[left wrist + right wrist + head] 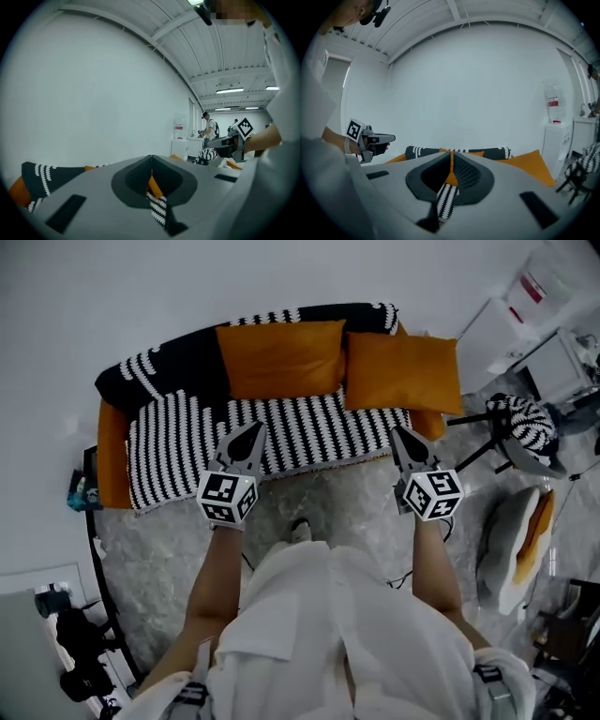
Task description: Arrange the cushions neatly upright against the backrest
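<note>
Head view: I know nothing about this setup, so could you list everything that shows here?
sofa: one, orange, against the wall
throw: one, black-and-white striped, draped over the sofa's seat and backrest
cushions: two, orange, upright against the backrest, left and right
tripod: one, black, right of the sofa
cabinet: one, white, top right
camera gear: black, on the floor at lower left
left hand-held gripper: one, grey, jaws together, empty, over the seat's front edge
right hand-held gripper: one, grey, jaws a slit apart, empty, over the seat's front edge
</note>
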Action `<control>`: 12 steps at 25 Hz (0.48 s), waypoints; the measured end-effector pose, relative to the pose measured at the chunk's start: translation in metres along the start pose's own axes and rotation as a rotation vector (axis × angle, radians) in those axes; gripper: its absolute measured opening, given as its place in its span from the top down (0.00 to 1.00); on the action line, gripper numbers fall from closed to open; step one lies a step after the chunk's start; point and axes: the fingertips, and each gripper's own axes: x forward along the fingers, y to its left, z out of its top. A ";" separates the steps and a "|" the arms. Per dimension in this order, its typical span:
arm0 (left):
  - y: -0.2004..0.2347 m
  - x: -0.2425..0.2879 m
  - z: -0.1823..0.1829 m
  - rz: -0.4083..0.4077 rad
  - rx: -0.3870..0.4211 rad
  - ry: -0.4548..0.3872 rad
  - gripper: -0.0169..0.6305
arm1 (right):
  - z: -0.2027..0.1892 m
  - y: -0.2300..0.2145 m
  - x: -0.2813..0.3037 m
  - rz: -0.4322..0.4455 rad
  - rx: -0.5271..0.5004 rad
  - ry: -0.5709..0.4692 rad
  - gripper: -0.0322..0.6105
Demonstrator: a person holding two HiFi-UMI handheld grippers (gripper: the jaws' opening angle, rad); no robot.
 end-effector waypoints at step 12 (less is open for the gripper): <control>0.002 0.149 0.004 -0.087 0.022 0.044 0.95 | 0.015 -0.114 0.088 -0.034 0.004 0.021 0.89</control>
